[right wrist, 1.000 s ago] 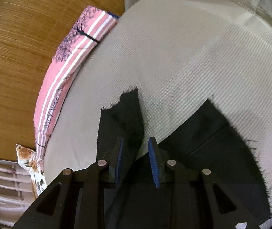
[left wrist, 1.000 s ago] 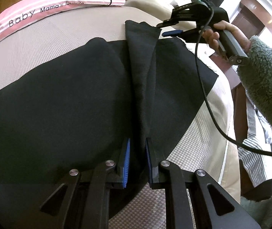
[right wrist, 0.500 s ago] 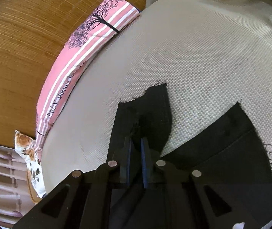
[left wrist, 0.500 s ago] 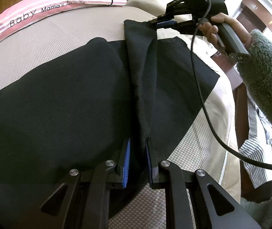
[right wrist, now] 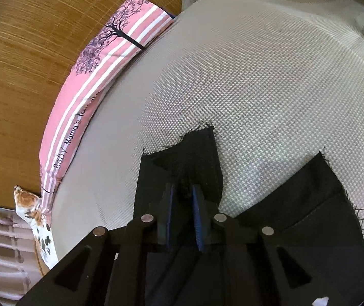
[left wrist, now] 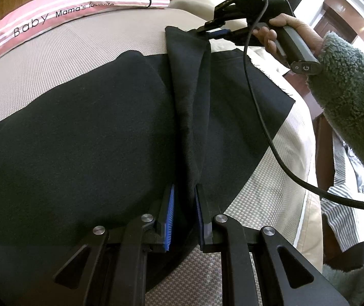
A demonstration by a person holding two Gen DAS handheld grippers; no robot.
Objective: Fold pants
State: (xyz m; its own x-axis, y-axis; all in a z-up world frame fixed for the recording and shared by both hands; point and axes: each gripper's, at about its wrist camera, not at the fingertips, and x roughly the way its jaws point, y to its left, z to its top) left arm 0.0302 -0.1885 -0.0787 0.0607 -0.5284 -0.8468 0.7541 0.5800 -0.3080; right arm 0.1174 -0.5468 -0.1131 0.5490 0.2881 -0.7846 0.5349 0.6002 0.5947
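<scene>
Black pants (left wrist: 85,132) lie spread on a beige woven bed surface (left wrist: 85,43). My left gripper (left wrist: 184,191) is shut on a raised fold of the pants near the waist end. My right gripper (right wrist: 182,188) is shut on the frayed hem of one leg (right wrist: 194,150) and holds it up off the bed. It also shows in the left wrist view (left wrist: 215,29), at the far end of the lifted fold. The other leg's hem (right wrist: 317,191) lies flat on the bed to the right.
A pink striped pillow (left wrist: 62,7) lies along the far edge against a woven wall (right wrist: 28,51). A floral pillow (right wrist: 36,214) is at the left. The bed's right edge (left wrist: 307,178) drops to striped bedding (left wrist: 348,204).
My right gripper closed on the leg hem and lifted it. The fold between the two grippers has drawn taut. My left gripper has kept its hold.
</scene>
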